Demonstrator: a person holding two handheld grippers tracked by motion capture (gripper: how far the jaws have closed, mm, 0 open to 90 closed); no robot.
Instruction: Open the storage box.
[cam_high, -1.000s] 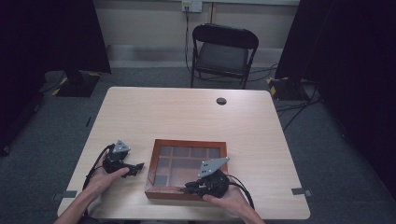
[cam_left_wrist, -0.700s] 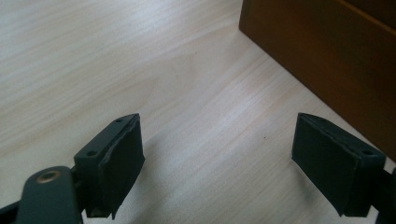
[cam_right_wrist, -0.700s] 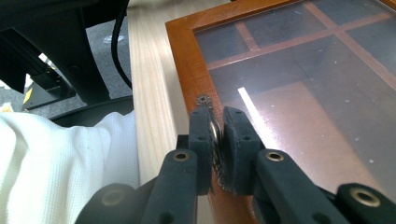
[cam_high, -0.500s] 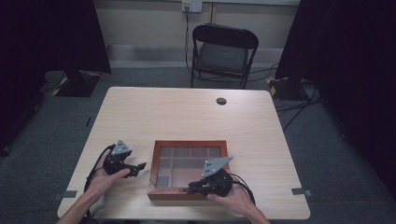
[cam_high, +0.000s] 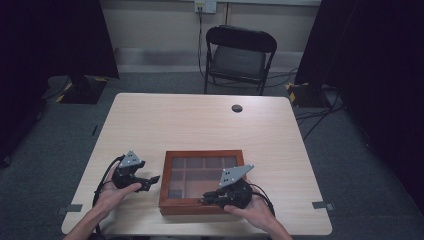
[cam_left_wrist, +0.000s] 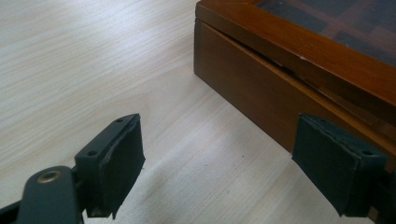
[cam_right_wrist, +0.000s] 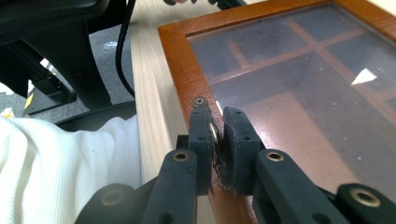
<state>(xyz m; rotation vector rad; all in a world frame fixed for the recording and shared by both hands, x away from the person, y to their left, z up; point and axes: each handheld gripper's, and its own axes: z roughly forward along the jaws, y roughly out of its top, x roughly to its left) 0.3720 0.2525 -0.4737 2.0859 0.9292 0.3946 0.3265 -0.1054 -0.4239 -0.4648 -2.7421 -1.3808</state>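
Since the earlier frames, our right hand-held gripper has barely shifted along the near edge of the wooden display box, and the box has slid slightly to the right on the bench. Our left hand-held gripper has stayed just beside the box's left wall.

In the right gripper view, the right hand-held gripper is pressed together on a small metal tab on the near rail of the box's glass-paned lid. In the left gripper view, the left hand-held gripper is spread wide and holds nothing, with the box's side wall just past one pad and a thin gap showing under the lid.

We judge the grip risky: the tab is small and smooth, so a lift could slip it from the pads and drop the lid shut. With nothing bracing the box, a pull could also drag it toward the bench's near edge, which lies close to the box.
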